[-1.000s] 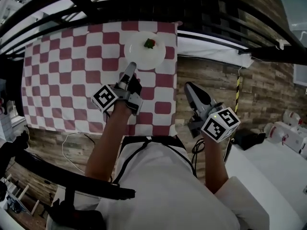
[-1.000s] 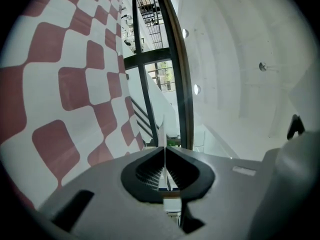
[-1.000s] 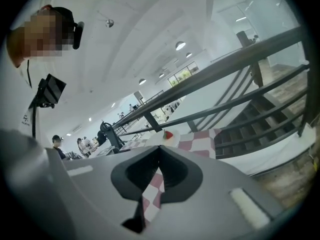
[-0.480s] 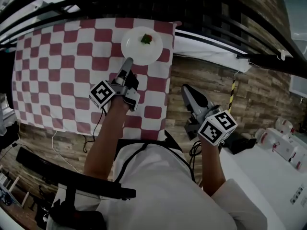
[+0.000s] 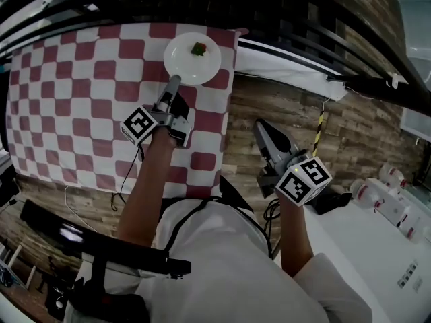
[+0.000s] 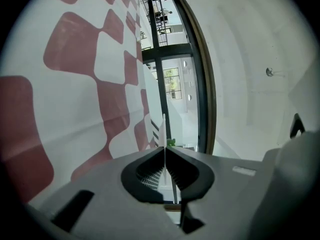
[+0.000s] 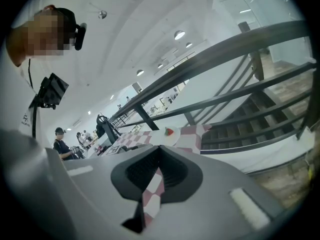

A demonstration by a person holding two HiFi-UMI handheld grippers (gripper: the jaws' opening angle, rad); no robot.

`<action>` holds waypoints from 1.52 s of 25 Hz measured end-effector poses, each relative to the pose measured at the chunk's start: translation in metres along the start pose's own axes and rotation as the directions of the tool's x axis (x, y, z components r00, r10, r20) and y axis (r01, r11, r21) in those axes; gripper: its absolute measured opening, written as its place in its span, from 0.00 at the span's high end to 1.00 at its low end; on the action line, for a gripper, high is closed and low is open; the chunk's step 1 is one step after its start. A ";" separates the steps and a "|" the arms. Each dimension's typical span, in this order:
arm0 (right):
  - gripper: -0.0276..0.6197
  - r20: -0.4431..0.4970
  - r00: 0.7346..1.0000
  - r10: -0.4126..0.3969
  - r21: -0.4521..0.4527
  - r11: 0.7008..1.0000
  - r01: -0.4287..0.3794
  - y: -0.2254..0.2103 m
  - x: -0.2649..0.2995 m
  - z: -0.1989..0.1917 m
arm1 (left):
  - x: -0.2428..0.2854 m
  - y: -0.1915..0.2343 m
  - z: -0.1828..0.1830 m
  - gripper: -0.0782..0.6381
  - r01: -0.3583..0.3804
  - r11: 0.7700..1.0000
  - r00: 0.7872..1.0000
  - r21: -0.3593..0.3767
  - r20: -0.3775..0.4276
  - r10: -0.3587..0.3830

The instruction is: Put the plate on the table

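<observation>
On the table [image 5: 60, 93], the left claw [image 5: 174, 81] is pinching the rim of the plate [image 5: 183, 64]. The right claw [image 5: 260, 126] is hanging pressed together, empty.

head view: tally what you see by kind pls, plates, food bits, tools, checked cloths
plate: 1
food bit on it: 1
tools: 2, the left tool on the plate's rim, the right tool holding nothing
checked cloth: 1
total: 5
</observation>
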State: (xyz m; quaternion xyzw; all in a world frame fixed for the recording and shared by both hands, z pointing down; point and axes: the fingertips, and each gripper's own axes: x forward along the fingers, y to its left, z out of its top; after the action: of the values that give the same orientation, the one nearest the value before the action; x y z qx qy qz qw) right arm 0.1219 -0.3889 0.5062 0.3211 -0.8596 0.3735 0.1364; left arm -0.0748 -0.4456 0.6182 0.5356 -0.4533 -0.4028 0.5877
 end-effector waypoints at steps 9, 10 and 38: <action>0.95 -0.014 1.000 0.017 -0.035 0.999 -0.018 -0.002 0.019 -0.004 | 0.019 0.015 0.003 0.87 0.025 1.000 0.999 -0.004 0.021 -0.024; 0.95 -0.014 1.000 0.022 -0.039 0.999 -0.023 -0.003 0.022 -0.003 | 0.023 0.017 0.003 0.87 0.025 1.000 0.999 -0.005 0.024 -0.025; 0.95 -0.032 0.998 0.051 -0.031 0.998 -0.052 -0.008 0.069 -0.013 | 0.042 0.057 0.013 0.87 -0.189 0.982 0.980 0.001 0.055 0.189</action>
State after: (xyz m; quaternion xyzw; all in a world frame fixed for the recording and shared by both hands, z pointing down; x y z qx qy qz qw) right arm 0.0751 -0.4151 0.5521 0.2907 -0.8712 0.3682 0.1449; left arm -0.0771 -0.4836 0.6793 0.4806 -0.5193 -0.3585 0.6089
